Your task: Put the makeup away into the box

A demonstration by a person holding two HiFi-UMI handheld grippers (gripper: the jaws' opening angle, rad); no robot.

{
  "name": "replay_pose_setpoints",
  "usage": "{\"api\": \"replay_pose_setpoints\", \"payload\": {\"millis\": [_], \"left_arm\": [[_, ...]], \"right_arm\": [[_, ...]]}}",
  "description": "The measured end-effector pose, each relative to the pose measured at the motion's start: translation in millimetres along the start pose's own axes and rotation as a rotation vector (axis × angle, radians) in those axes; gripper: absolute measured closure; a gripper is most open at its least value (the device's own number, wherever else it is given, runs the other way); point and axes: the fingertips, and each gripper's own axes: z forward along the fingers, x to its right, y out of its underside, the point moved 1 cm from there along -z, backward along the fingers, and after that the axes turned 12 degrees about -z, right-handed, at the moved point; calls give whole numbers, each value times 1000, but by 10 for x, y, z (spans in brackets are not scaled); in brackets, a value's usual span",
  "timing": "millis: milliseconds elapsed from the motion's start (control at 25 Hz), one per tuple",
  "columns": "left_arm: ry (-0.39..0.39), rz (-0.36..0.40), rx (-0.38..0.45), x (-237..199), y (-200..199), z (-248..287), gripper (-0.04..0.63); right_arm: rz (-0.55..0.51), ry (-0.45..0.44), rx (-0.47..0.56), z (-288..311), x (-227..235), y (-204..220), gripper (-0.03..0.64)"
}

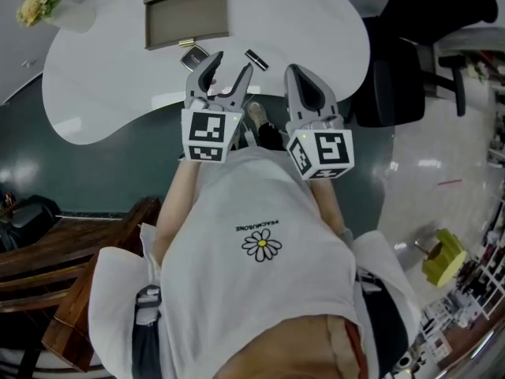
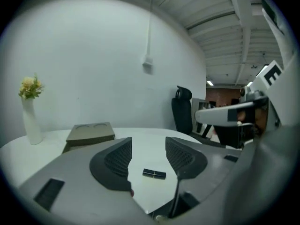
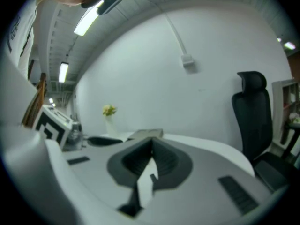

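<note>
A black lipstick tube (image 1: 256, 59) lies on the white table (image 1: 102, 85), and a small dark compact (image 1: 193, 56) lies to its left, just in front of the brown box (image 1: 185, 10). My left gripper (image 1: 230, 65) hangs over the table's near edge between the two, open. Seen from the left gripper view, the lipstick tube (image 2: 154, 174) rests on the table beyond the spread jaws of the left gripper (image 2: 148, 144), untouched. To the right, my right gripper (image 1: 296, 71) is shut on nothing. The right gripper view shows the right gripper (image 3: 151, 146) with jaws closed together and the box (image 3: 145, 134) behind.
A white vase with yellow flowers (image 1: 59, 10) stands at the table's far left. A black office chair (image 1: 410, 46) is to the right of the table. A wooden chair (image 1: 71, 290) sits at the lower left, behind the person.
</note>
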Motion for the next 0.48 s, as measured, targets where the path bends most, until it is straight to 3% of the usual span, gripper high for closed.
{"api": "replay_pose_setpoints", "payload": {"millis": [160, 320, 480], "left_arm": [[30, -59, -219, 21, 447, 459, 330], [-20, 90, -404, -37, 1000, 829, 253], [-19, 131, -518, -35, 1358, 1060, 239]], "right_arm": [[9, 40, -33, -83, 209, 103, 587], [37, 87, -64, -184, 454, 224, 586], [55, 115, -82, -222, 644, 288, 586]]}}
